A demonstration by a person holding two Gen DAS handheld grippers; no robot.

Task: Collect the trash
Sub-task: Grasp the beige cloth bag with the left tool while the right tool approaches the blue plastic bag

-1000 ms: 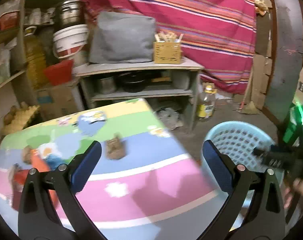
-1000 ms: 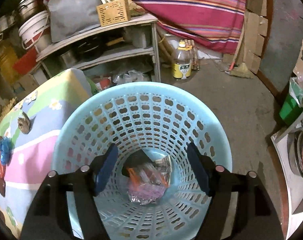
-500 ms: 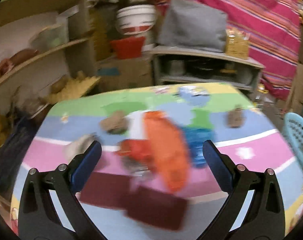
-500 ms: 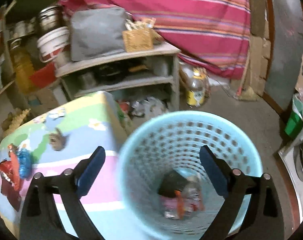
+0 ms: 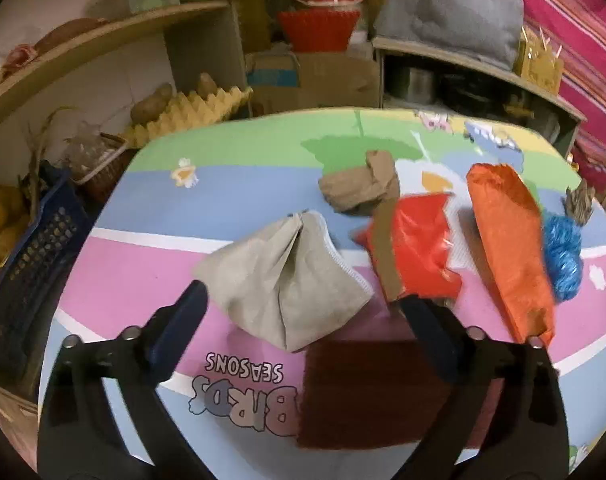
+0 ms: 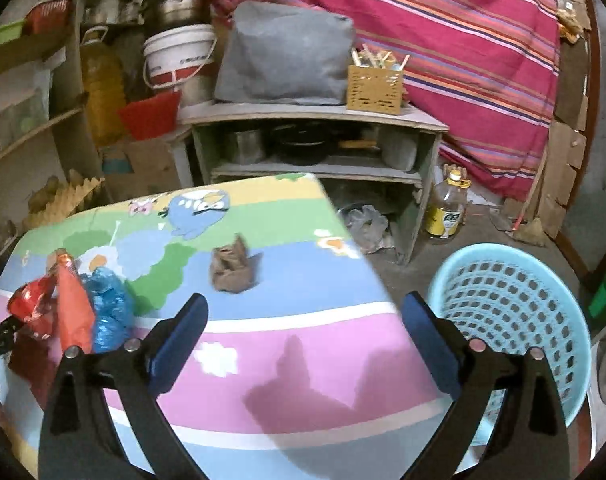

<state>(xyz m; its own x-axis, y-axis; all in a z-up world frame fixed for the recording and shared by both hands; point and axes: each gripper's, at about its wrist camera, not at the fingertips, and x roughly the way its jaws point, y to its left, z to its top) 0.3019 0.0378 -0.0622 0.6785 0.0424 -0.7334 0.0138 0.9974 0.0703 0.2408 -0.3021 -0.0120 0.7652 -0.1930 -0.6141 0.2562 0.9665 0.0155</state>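
Note:
In the left wrist view my left gripper (image 5: 303, 320) is open, low over the colourful table (image 5: 143, 264), its jaws on either side of a crumpled grey paper bag (image 5: 287, 280). Beyond lie a brown paper wad (image 5: 359, 190), a red wrapper (image 5: 419, 248), an orange wrapper (image 5: 511, 248), a blue plastic wad (image 5: 563, 252) and a dark red sheet (image 5: 367, 392). In the right wrist view my right gripper (image 6: 305, 332) is open and empty above the table's pink band (image 6: 303, 360). A brown paper wad (image 6: 233, 268) lies ahead. The light blue basket (image 6: 515, 312) stands to the right on the floor.
A grey shelf unit (image 6: 315, 136) with pots, a grey bag and a yellow box stands behind the table. An oil bottle (image 6: 449, 208) is on the floor. A dark blue crate (image 5: 31, 272) of fruit and egg trays (image 5: 183, 116) are on the table's left.
My left gripper swung left from the basket side and came down over the grey paper bag. My right gripper lifted out of the basket and moved left over the table, opening wider.

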